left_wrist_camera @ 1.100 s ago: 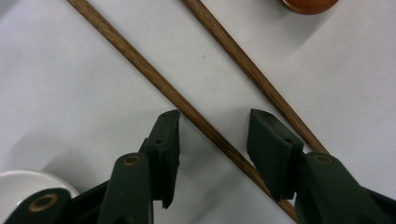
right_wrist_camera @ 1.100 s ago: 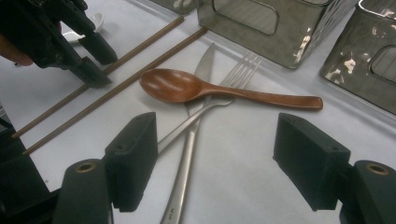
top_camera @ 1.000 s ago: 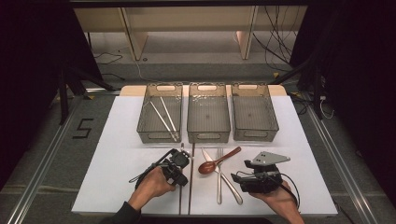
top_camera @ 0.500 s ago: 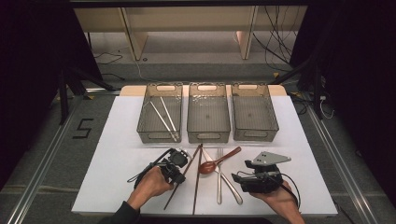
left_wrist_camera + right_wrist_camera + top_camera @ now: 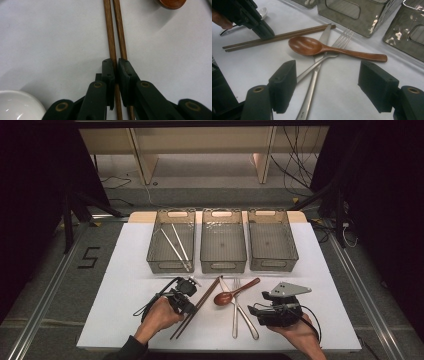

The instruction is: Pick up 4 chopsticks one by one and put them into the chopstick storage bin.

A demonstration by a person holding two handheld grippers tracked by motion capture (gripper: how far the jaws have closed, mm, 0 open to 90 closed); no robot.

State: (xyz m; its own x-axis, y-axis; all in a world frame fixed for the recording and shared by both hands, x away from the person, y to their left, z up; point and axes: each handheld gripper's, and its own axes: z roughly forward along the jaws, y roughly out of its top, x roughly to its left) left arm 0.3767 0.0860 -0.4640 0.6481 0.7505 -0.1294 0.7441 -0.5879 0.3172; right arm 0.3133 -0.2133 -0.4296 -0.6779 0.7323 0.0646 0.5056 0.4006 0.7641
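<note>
The brown wooden chopsticks (image 5: 196, 307), slim and paired, lie slantwise near the table's (image 5: 125, 285) front edge. Your left gripper (image 5: 115, 65) has just closed, clamping one stick. Beside them cross a wooden spoon (image 5: 235, 292), knife (image 5: 243, 309) and fork (image 5: 235, 307). Your right gripper (image 5: 327, 86) gapes, holding nothing.

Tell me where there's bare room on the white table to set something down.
The white table is bare left of the left bin and right of the right bin. It is crowded in front of the bins: brown chopsticks, wooden spoon, knife and fork.
</note>
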